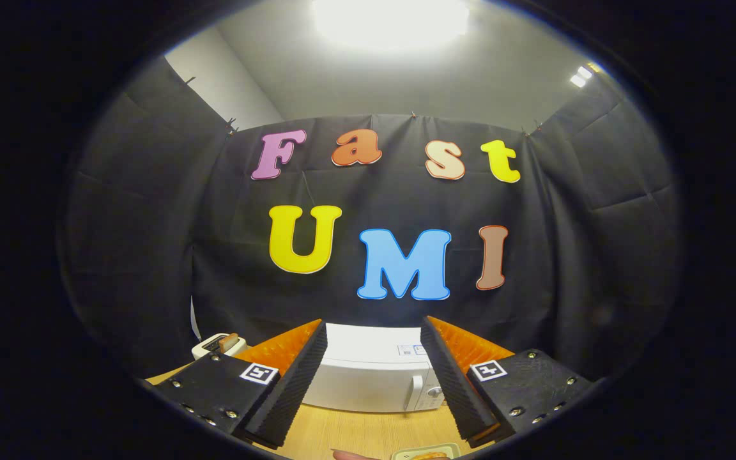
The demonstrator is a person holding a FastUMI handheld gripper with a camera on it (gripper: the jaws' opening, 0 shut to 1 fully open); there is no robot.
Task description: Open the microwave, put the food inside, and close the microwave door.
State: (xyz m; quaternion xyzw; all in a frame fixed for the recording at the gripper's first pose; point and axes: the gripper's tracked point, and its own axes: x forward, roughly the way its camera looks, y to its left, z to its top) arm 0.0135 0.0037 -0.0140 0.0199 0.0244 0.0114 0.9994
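Toaster [218, 345] at the table's [355, 431] far left corner, tight vs the cloth wall [393, 198], w/ a brown slice [229, 341] poking up from its slot. Table is light wood. Wall is black cloth, pinned along its top edge w/ clips. Above it a grey ceiling [342, 76], one big bright lamp [390, 22] overhead, smaller lamp [580, 76] off to the right.
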